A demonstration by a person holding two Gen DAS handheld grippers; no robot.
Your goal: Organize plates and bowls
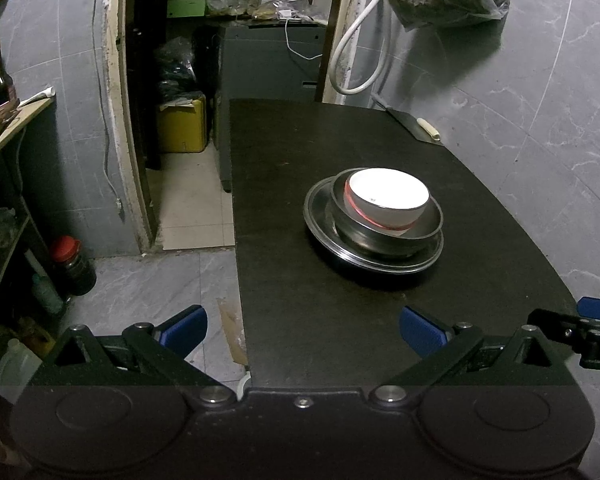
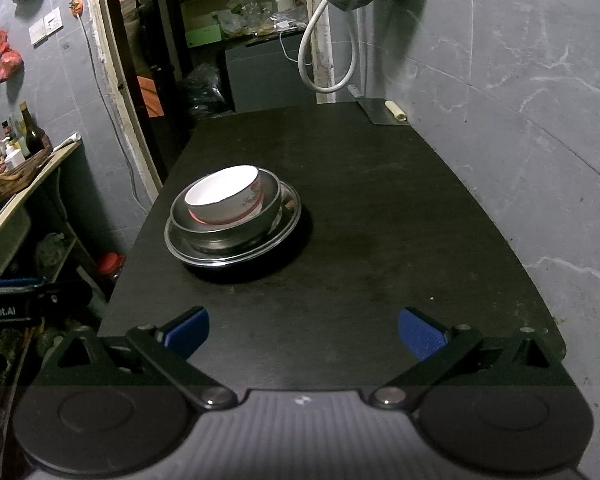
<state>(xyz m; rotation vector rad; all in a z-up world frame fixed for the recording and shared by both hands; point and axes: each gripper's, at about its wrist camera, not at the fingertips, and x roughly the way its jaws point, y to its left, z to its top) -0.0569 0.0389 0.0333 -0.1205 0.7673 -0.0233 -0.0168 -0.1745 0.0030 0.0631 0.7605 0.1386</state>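
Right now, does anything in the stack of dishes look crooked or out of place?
Yes, slightly. The white ceramic bowl with a red band sits tilted inside the steel bowl, leaning toward one side. The steel bowl also rests off-centre on the round steel plate. Nothing looks spilled or broken.

Your right gripper (image 2: 303, 332) hangs wide open, well short of the white ceramic bowl (image 2: 224, 196) nested in the steel bowl (image 2: 236, 229) on the steel plate (image 2: 288, 222).

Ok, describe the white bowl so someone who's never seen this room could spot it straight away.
Find the dark table against the grey marbled wall. On it sits one nested stack: a steel plate, a steel bowl on that, and the white bowl inside the steel bowl. It is the only white, non-metal dish, with a red band near its base.
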